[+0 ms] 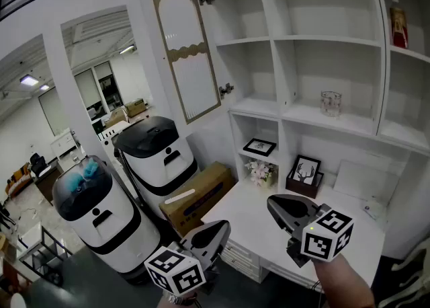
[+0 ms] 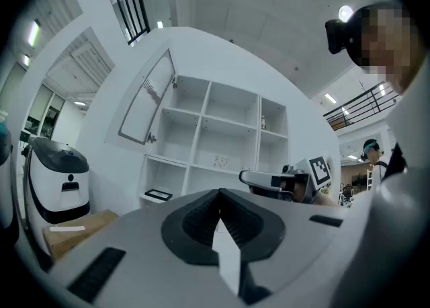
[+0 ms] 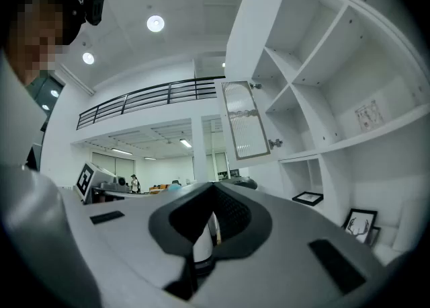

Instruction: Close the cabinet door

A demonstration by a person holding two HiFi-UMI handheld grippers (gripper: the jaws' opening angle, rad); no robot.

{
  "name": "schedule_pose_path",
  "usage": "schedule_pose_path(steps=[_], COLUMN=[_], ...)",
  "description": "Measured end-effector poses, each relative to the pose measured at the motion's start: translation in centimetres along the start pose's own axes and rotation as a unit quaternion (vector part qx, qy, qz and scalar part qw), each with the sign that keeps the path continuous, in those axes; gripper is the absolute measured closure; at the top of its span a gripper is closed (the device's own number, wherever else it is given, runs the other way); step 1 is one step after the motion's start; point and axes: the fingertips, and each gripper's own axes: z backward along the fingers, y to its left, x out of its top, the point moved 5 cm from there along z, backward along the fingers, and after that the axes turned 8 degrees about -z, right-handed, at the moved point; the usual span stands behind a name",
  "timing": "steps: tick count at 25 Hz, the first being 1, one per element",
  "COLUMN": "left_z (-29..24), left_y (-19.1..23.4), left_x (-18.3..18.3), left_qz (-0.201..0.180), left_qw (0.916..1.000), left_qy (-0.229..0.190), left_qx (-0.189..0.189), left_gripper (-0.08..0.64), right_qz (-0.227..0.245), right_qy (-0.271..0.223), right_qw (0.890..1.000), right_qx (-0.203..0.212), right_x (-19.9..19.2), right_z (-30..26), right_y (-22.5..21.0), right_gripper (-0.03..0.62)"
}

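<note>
I see cabinet door [image 1: 187, 54] swung open, hinged at the shelves' [image 1: 316, 41] left side | left gripper [image 1: 222, 227] jaws together, empty | right gripper [image 1: 274, 204] jaws together, empty, above counter [image 1: 259, 229], well apart from door

White shelves [image 1: 322, 40], white cabinet door [image 1: 191, 64]
The door's pane is pale and ribbed inside a tan scalloped border; the box [image 1: 201, 196] is brown; the left gripper [image 1: 224, 226] and right gripper [image 1: 272, 203] are grey with black-and-white square markers
</note>
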Motion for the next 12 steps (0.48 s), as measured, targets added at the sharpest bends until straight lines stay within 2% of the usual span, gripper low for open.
schedule_pose_path(steps=[12], left_z=[0.2], left_y=[-0.62], left_x=[0.23], left_qz=[-0.002], left_qw=[1.0], left_qy=[-0.002], left_qx=[0.001], left_gripper=[0.554], right_qz=[0.005], right_qy=[-0.004], right_qw=[1.0], right_qx=[0.002], right_x=[0.11], right_z=[0.6], right_y=[0.16], right_gripper=[0.588])
